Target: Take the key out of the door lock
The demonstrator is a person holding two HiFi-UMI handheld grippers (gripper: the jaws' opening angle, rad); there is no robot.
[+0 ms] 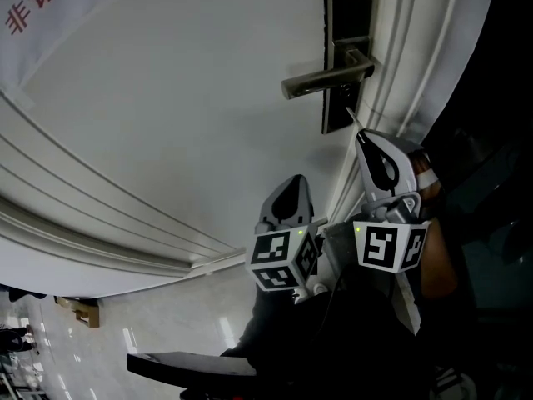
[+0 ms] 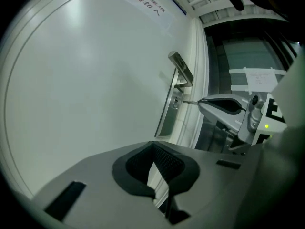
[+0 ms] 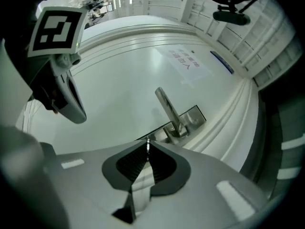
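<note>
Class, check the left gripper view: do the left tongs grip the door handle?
No, the left tongs are shut on nothing, well clear of the door handle.

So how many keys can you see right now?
1. The key is pinched edge-on at the jaw tips of the right gripper, pointing toward the lock plate by the lever handle. Another could be hidden elsewhere.

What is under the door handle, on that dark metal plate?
Under the door handle, a thin key runs from the right tongs to the lock plate. The keyhole is covered, so how deep the key sits cannot be seen.
</note>
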